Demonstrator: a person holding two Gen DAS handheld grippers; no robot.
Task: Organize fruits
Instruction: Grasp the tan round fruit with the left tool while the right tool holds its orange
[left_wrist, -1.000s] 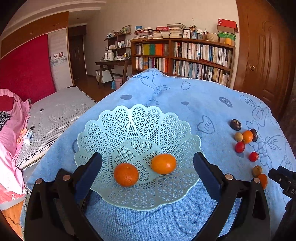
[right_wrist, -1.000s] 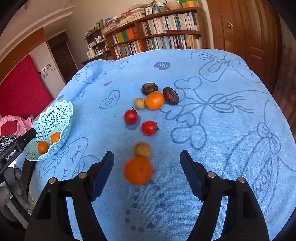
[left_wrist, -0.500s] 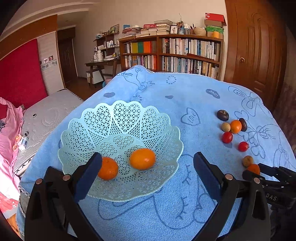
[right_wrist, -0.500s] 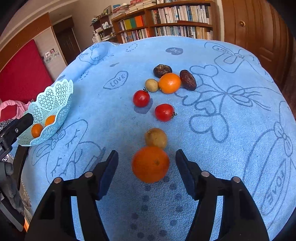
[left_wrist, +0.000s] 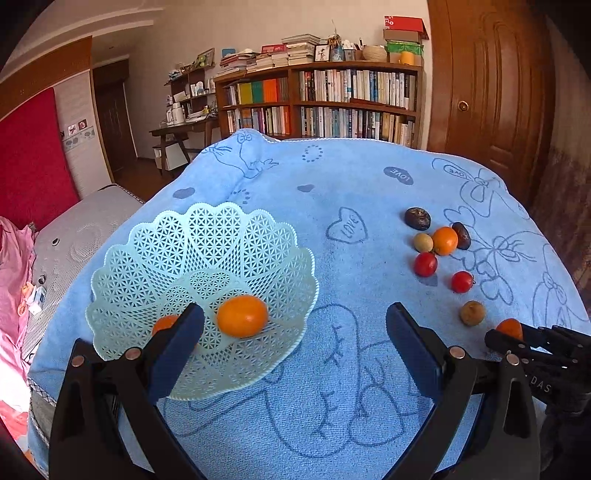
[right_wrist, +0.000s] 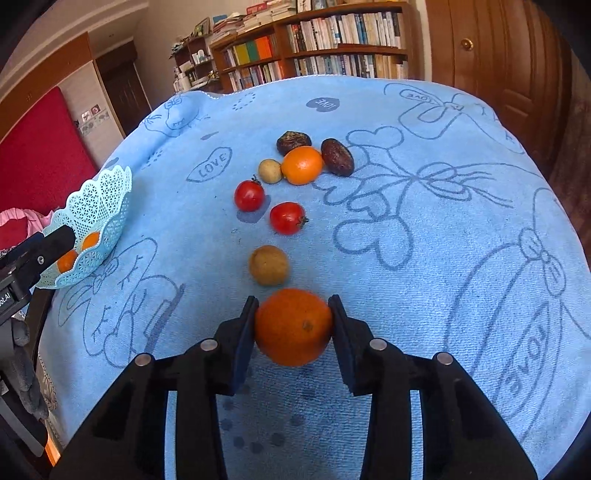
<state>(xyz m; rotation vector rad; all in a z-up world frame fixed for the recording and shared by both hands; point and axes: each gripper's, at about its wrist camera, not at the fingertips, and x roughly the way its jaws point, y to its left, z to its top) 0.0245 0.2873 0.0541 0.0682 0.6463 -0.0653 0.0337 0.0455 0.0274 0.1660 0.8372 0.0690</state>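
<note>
Grasp step: orange (right_wrist: 293, 326) clamped between right gripper (right_wrist: 293, 314) jaws, on the towel well right of the basket (left_wrist: 155, 258). Left gripper (left_wrist: 295, 325) held wide, empty, beside basket. Lift and carry to basket judged next

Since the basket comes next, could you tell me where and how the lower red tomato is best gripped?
Grip the lower red tomato across its round middle, coming from above. Its stem points right along the blue towel, so close front to back, clear of the stem. The other tomato and brown fruit lie apart, leaving room.
</note>
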